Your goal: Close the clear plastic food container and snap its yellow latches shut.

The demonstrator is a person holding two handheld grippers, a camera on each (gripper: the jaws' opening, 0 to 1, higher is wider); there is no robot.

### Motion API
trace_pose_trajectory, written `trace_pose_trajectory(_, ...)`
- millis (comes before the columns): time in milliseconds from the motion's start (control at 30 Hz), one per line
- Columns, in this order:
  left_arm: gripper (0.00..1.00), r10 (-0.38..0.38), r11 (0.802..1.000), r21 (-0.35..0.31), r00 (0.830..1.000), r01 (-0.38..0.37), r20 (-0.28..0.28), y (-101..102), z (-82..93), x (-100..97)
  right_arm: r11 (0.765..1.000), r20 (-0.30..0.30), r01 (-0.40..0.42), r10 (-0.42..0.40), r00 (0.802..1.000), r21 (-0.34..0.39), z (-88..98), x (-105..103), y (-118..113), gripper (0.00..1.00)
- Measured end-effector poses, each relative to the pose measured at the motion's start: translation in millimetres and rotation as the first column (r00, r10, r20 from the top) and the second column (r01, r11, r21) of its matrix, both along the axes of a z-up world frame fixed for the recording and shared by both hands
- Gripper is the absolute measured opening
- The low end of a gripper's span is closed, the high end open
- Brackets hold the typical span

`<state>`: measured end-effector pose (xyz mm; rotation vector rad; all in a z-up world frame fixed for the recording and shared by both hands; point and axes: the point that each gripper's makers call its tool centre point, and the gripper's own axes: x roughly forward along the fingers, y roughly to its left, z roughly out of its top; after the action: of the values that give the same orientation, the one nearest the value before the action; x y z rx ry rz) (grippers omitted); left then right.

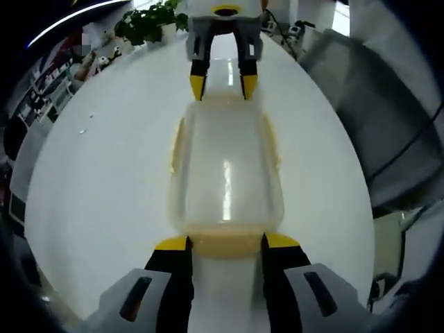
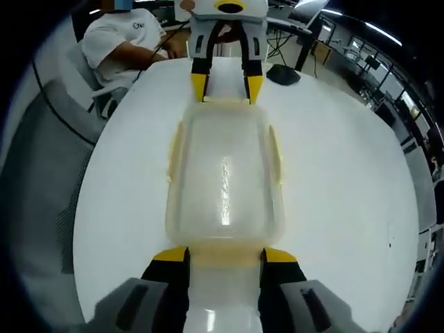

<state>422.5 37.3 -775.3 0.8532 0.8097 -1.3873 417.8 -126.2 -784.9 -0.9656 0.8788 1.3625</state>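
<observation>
Sitting at one short end of the clear container (image 1: 225, 177), the left gripper (image 1: 227, 243) has its 2 yellow tips spread apart, one on each side of the yellow end latch (image 1: 227, 244) nearest it. The jaws are open and hold nothing, and I cannot tell if the tips touch the box. The right gripper (image 2: 224, 255) does the same at the other short end, open, with its tips on each side of the end latch (image 2: 225, 254) there. Each gripper also shows up far off in the other one's view, at the far end of the container, so the 2 face each other with the box between them. The container lies flat in the middle of a round white table (image 1: 104, 173). Its lid looks like it is already down on the box, so the closing part seems done. The yellow side latches (image 2: 173, 152) along the 2 long sides stick out a bit from the container, so they look not yet snapped. I cannot tell if the end latches are pushed down. My guess is the snapping is what is left. Past the table, on the left gripper's side of the container, a person in a white shirt (image 2: 121, 38) sits by a grey chair (image 2: 48, 166), and on the right gripper's side there is a green plant (image 1: 149, 21).
</observation>
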Motion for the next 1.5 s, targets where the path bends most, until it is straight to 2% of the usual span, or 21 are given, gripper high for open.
trace_pose_trajectory(133, 0.36, 0.033, 0.999, -0.018, 0.999, -0.032, 0.009, 0.8, 17.0, -2.3, 1.000, 0.023, -0.014, 0.013, 1.000, 0.018, 16.2, 1.2, 0.7, 0.37)
trace_pose_trajectory(400, 0.36, 0.049, 0.999, -0.020, 0.999, -0.048, 0.020, -5.8, 48.2, -13.9, 0.998, 0.044, -0.046, 0.044, 0.998, 0.044, 47.4, -7.3, -5.1, 0.37)
trace_pose_trajectory(733, 0.36, 0.040, 0.999, -0.011, 0.999, -0.039, 0.018, -37.3, 72.6, -28.1, 0.998, 0.034, -0.047, 0.045, 0.998, 0.051, 73.9, -22.9, -35.0, 0.37)
trace_pose_trajectory(1200, 0.36, 0.035, 0.999, -0.013, 0.999, -0.034, 0.035, -99.8, 86.3, -36.5, 0.999, 0.041, -0.031, 0.030, 0.999, 0.019, 91.9, -33.4, -98.8, 0.37)
trace_pose_trajectory(1500, 0.36, 0.032, 0.999, -0.012, 0.999, -0.031, 0.033, -137.0, 88.6, -36.0, 1.000, 0.039, -0.028, 0.027, 0.999, 0.011, 95.6, -33.2, -134.8, 0.37)
